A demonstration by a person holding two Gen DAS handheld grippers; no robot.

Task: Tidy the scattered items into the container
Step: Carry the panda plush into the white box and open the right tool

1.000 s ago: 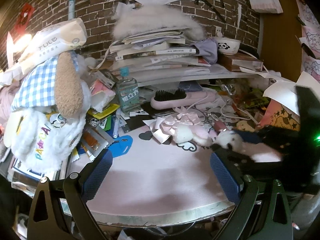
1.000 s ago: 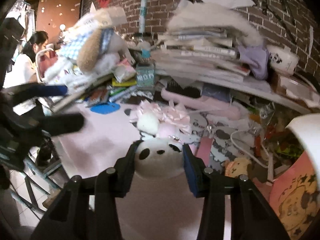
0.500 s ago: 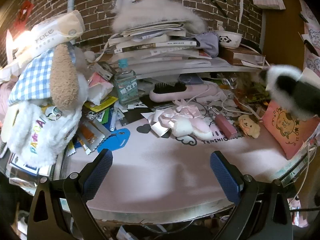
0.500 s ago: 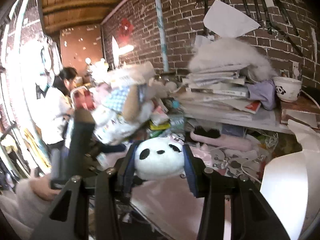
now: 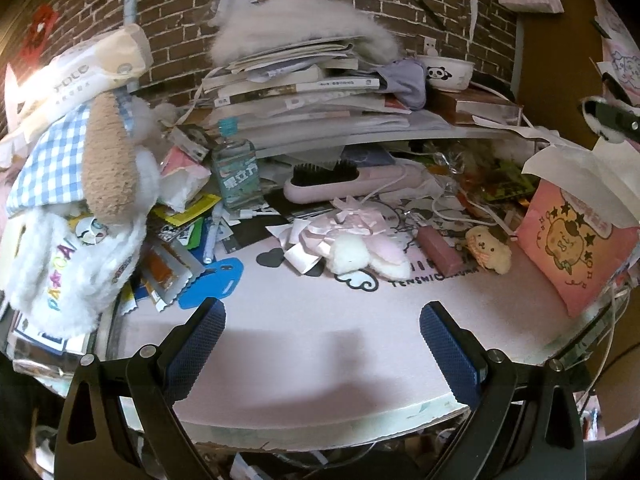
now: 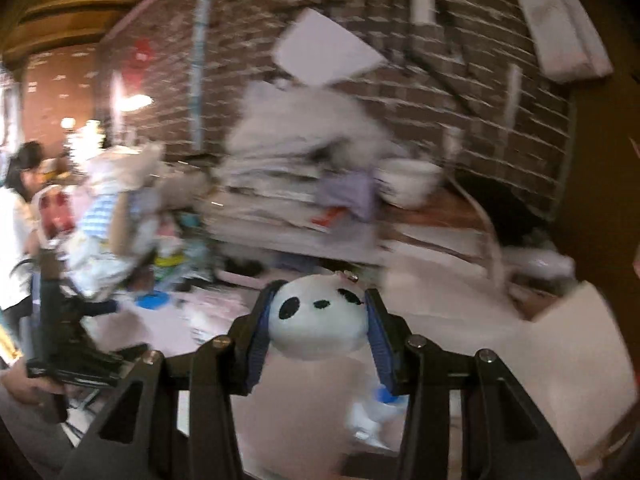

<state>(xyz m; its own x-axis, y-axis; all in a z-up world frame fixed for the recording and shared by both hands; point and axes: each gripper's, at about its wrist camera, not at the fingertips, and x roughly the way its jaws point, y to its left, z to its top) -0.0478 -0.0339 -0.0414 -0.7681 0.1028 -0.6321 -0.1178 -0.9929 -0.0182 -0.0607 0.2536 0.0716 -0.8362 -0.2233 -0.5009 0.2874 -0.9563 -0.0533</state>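
While clutter crowds the pink table point(image 5: 304, 344), a hairbrush point(image 5: 344, 184), a water bottle point(image 5: 236, 172) and a stack of books point(image 5: 304, 88), we hold our left gripper point(image 5: 320, 332) spread wide and empty. Our right gripper point(image 6: 318, 320) clamps the white plush toy point(image 6: 318, 318), round with black eye patches, lifted above the table near the pink paper bag point(image 5: 576, 248).

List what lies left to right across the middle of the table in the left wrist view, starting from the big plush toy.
Big plush toy → blue tag → white bunny plush → pink bar → small yellow plush → pink paper bag.
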